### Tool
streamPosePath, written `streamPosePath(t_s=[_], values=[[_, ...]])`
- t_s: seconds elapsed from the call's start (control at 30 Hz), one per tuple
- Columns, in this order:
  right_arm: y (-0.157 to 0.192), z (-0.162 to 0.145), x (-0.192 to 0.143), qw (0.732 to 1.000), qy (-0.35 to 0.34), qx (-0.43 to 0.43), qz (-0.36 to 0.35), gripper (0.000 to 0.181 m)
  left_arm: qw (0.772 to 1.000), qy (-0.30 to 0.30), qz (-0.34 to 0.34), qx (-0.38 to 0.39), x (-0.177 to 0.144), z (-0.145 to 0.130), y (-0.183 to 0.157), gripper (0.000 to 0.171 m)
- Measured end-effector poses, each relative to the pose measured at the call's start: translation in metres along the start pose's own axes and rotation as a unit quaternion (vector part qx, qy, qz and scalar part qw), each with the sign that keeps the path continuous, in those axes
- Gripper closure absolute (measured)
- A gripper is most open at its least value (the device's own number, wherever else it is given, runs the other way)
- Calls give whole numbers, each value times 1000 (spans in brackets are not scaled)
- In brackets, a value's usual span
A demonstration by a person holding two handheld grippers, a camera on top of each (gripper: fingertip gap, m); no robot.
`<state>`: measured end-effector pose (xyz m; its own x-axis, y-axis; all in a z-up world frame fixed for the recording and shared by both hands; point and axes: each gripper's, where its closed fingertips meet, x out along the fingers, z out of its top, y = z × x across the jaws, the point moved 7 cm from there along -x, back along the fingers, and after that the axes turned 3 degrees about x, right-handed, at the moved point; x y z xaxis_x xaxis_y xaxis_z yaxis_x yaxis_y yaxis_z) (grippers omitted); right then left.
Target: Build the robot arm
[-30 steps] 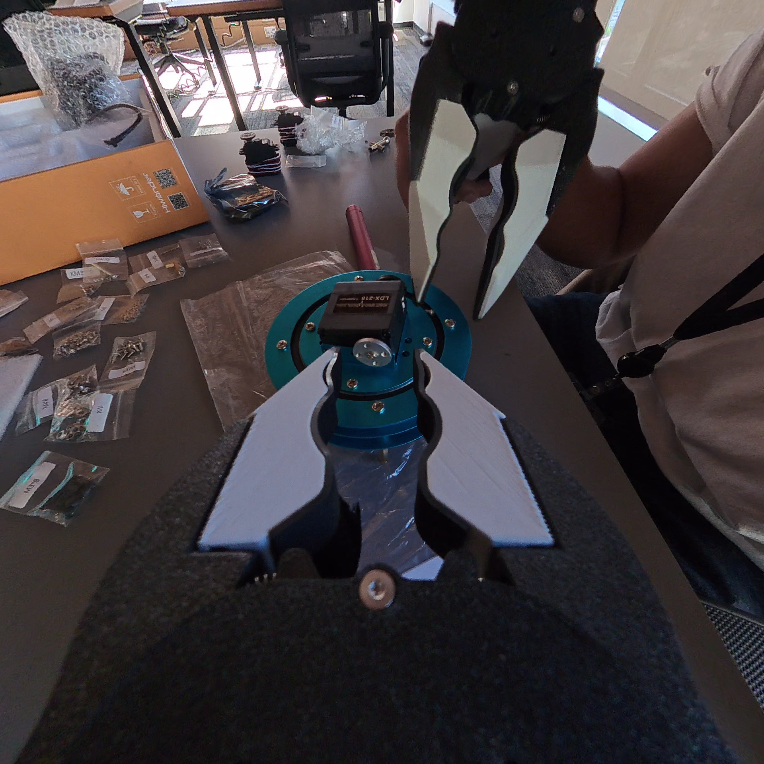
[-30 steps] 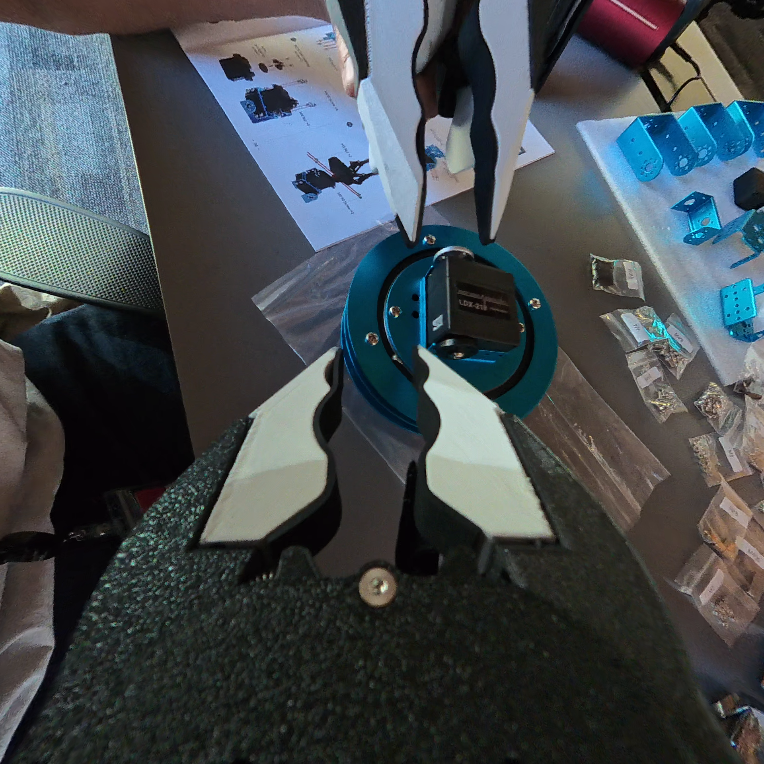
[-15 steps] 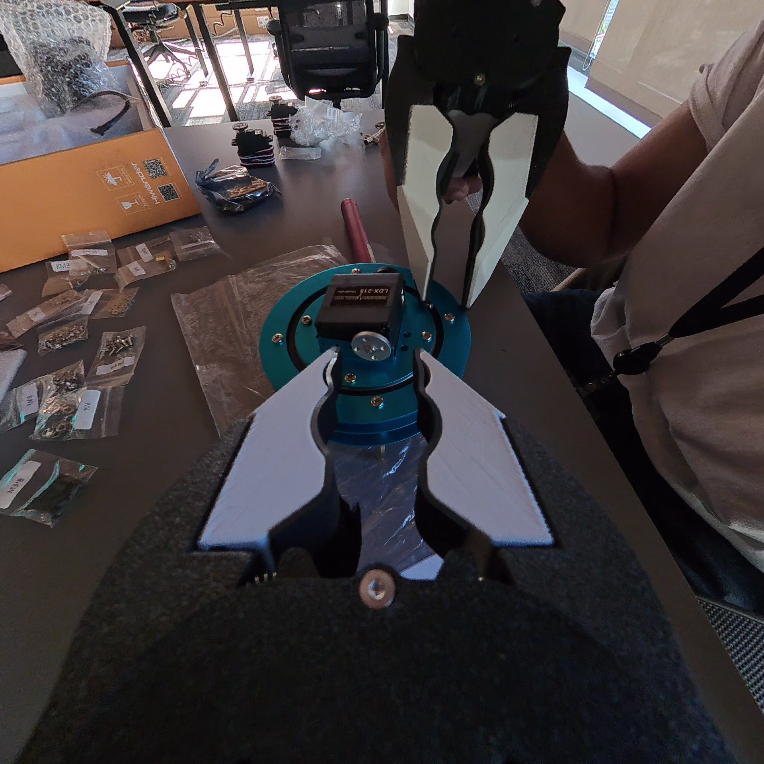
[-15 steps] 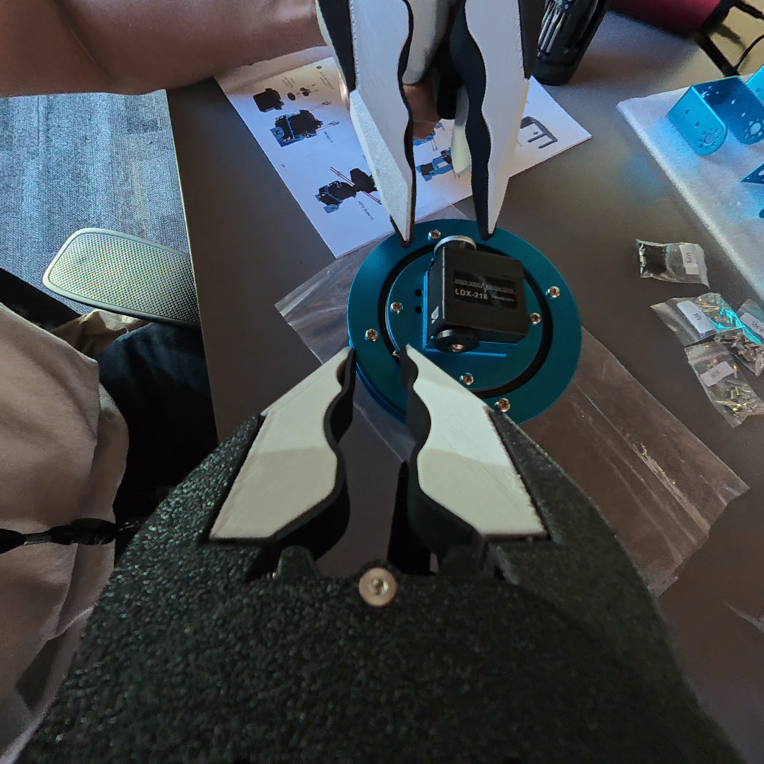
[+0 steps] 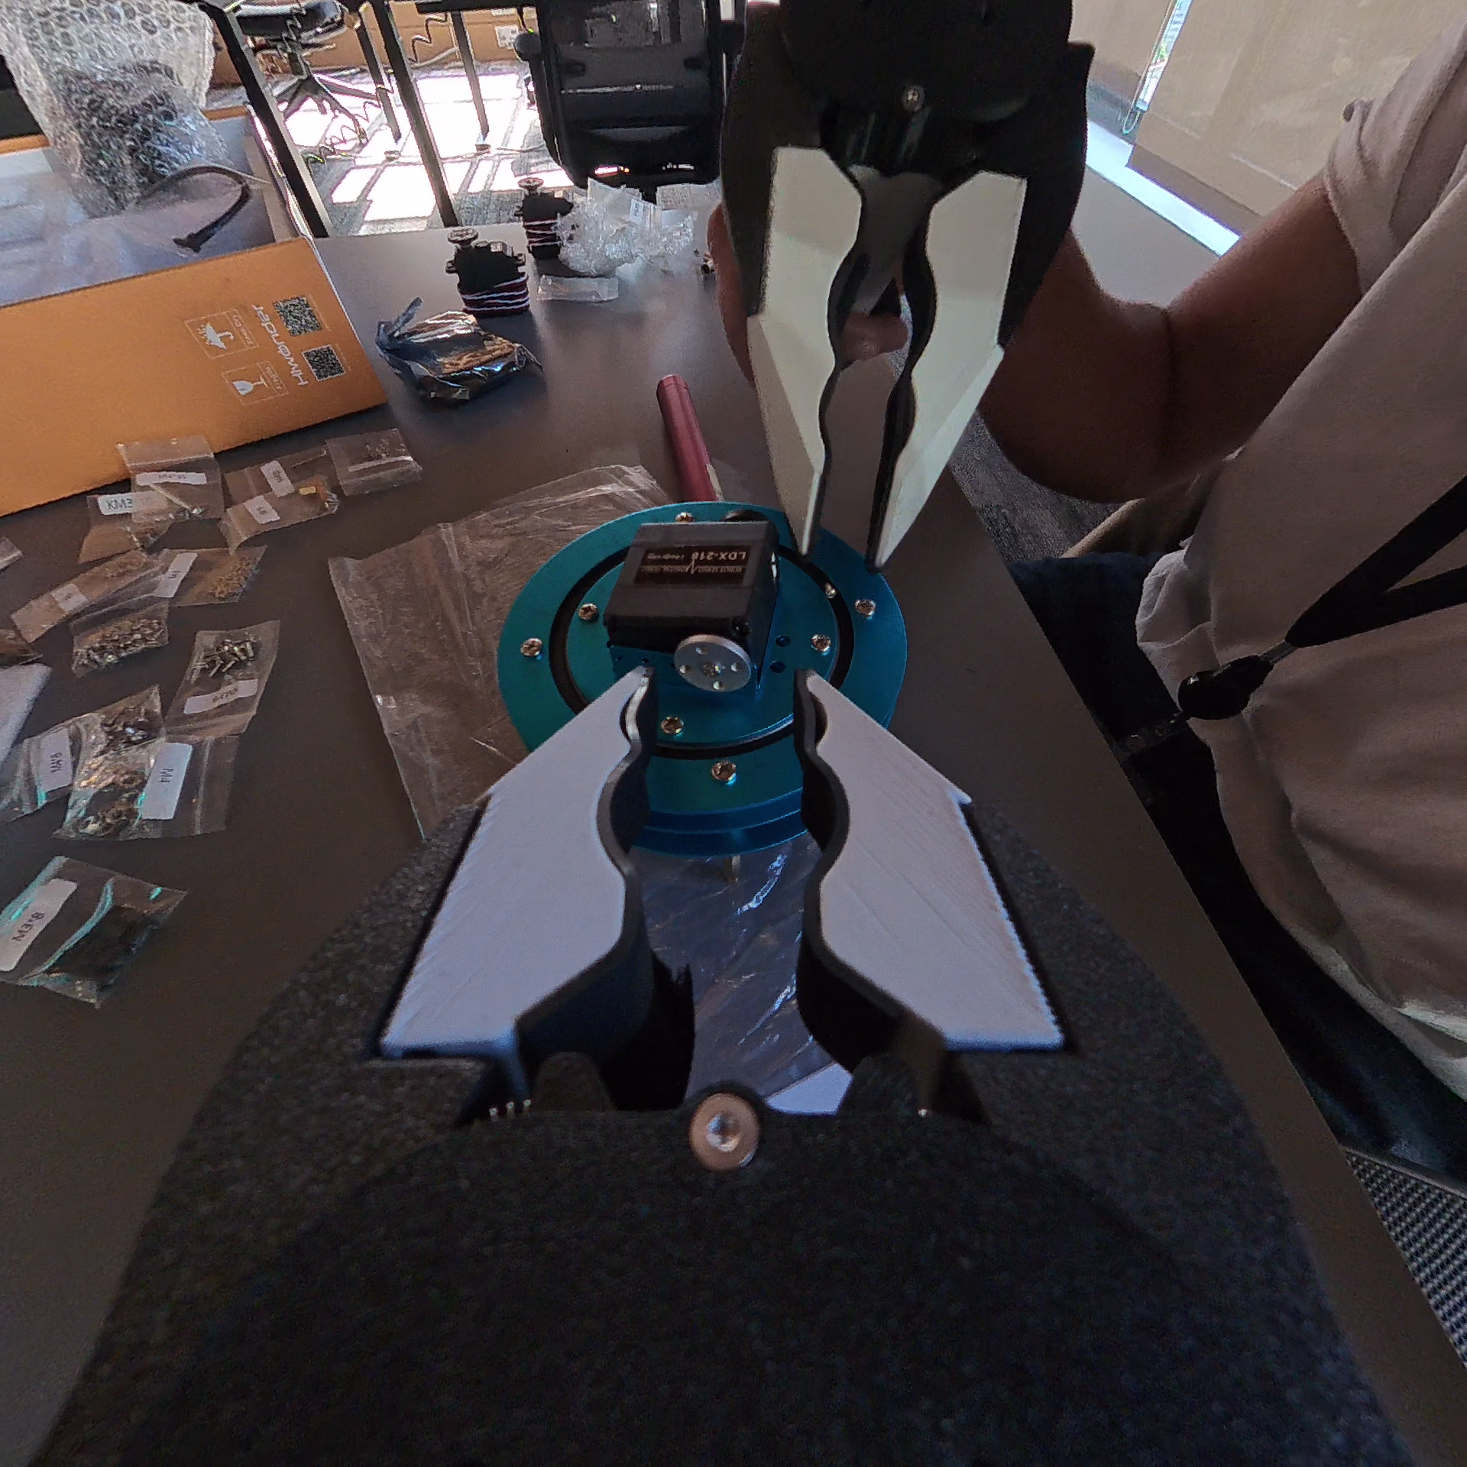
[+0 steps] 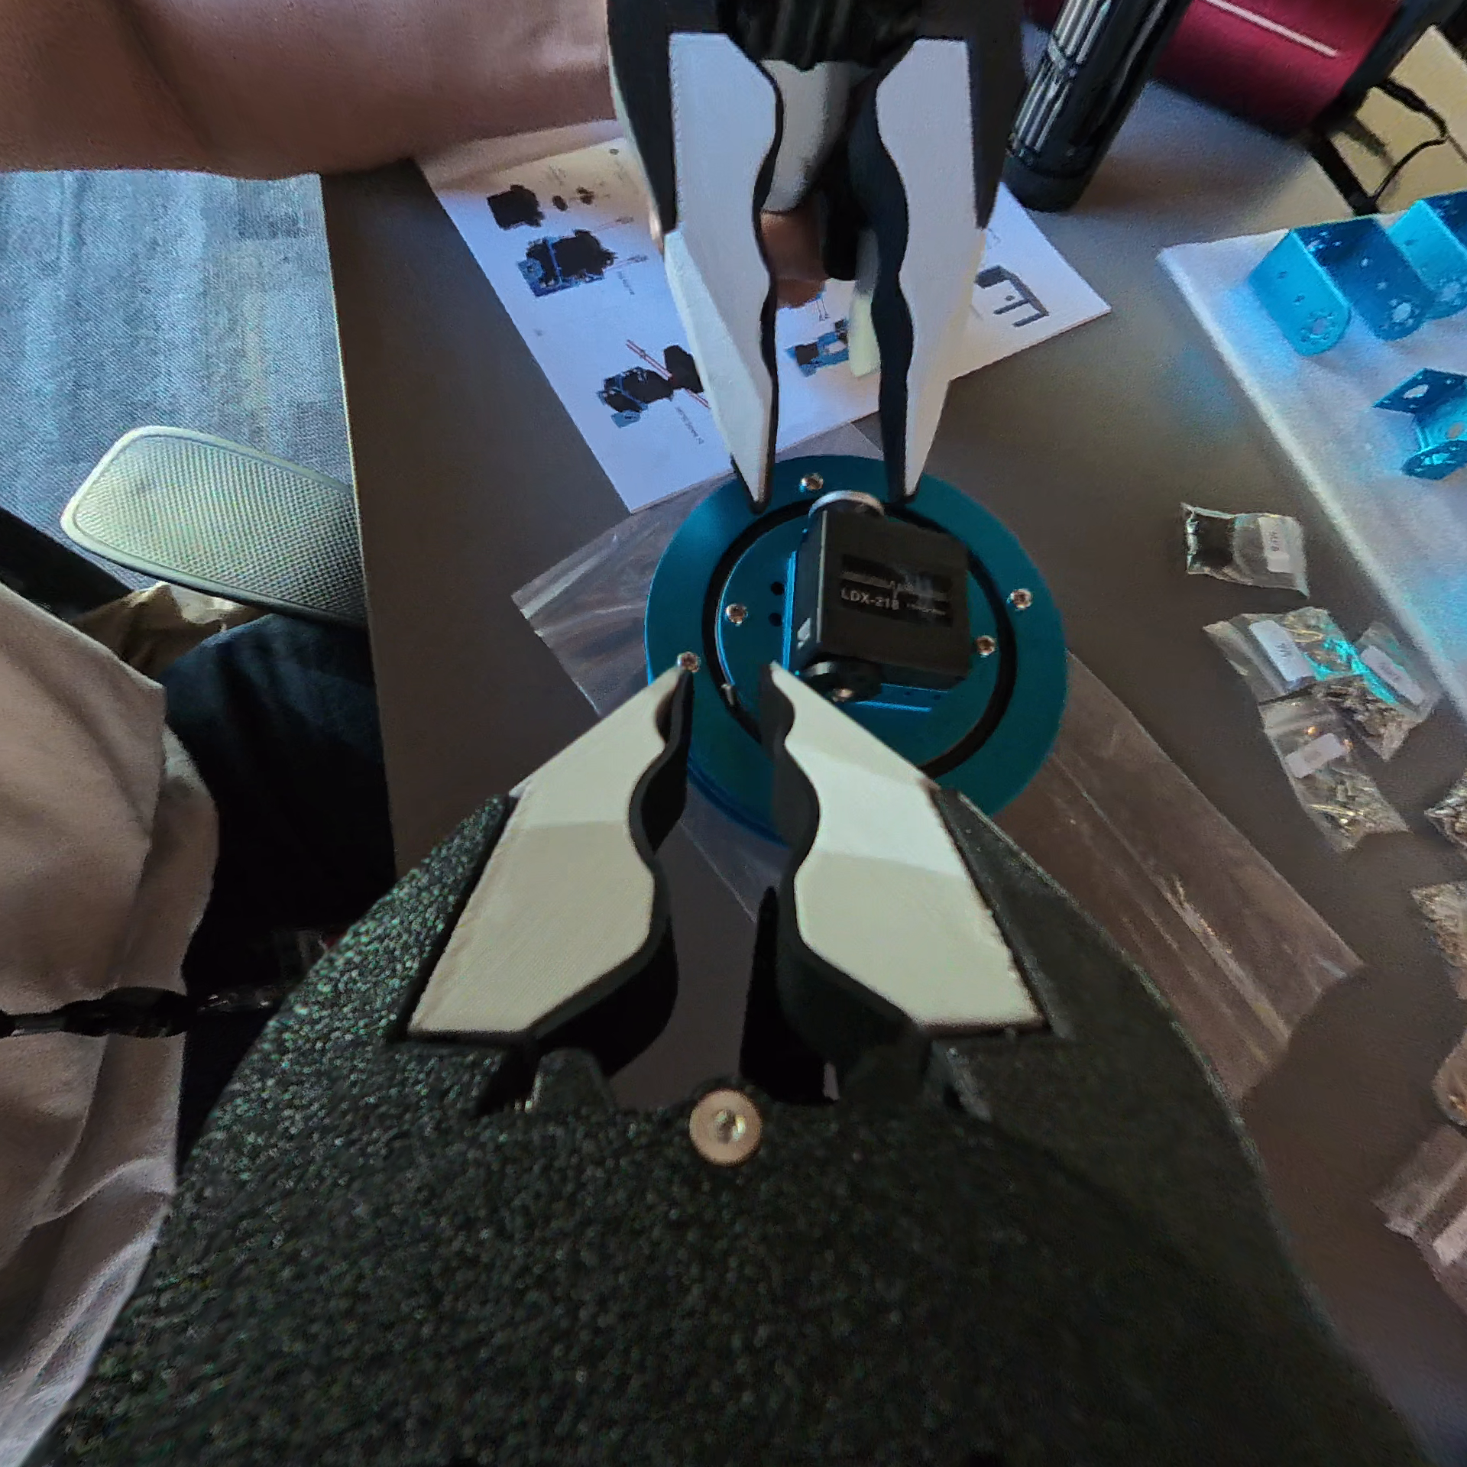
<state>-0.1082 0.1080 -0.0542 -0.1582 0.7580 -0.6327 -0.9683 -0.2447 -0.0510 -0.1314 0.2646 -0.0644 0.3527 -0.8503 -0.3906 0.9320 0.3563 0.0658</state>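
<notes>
A black servo (image 5: 691, 583) stands on a round blue base (image 5: 556, 683) on the dark table; both also show in the right wrist view, the servo (image 6: 889, 607) on the base (image 6: 1032, 698). My left gripper (image 5: 721, 679) is open, its tips on either side of the servo's silver horn (image 5: 712, 665), just above the base's near side. It shows from the other side in the right wrist view (image 6: 829, 500). My right gripper (image 6: 726, 671) has its fingers narrowed astride the base's outer ring on the person's side, seemingly pinching it. It also shows in the left wrist view (image 5: 843, 556).
A clear plastic bag (image 5: 460, 619) lies under the base. Several small screw bags (image 5: 159, 714), an orange box (image 5: 175, 373) and a red cylinder (image 5: 687, 429) lie left and behind. A printed sheet (image 6: 571, 317), blue brackets (image 6: 1349, 270), a dark bottle (image 6: 1072, 119). A person (image 5: 1310, 635) sits at the table's edge. The gap from one gripper's tips to the other's is roughly 6 centimeters.
My right gripper has come down onto the base's ring and its fingers have narrowed. My left gripper has stayed open at the servo's near side.
</notes>
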Motion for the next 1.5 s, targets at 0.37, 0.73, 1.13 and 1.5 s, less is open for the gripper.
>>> streamPosePath(t_s=[0.37, 0.73, 1.13, 1.5], values=[[6, -3, 7, 999, 2, 6, -46, 176, 999, -20, -15, -19, -1, 1, 0, 138], [0, -4, 7, 1000, 8, 19, 1, 181, 1000, -21, -15, -14, -1, 3, -2, 138], [-8, -6, -15, 997, -3, 39, -63, 181, 1000, -17, -11, -23, 0, -2, 2, 137], [-3, -10, -9, 989, -11, 112, -95, 169, 998, -43, -24, -41, -4, 0, 2, 137]])
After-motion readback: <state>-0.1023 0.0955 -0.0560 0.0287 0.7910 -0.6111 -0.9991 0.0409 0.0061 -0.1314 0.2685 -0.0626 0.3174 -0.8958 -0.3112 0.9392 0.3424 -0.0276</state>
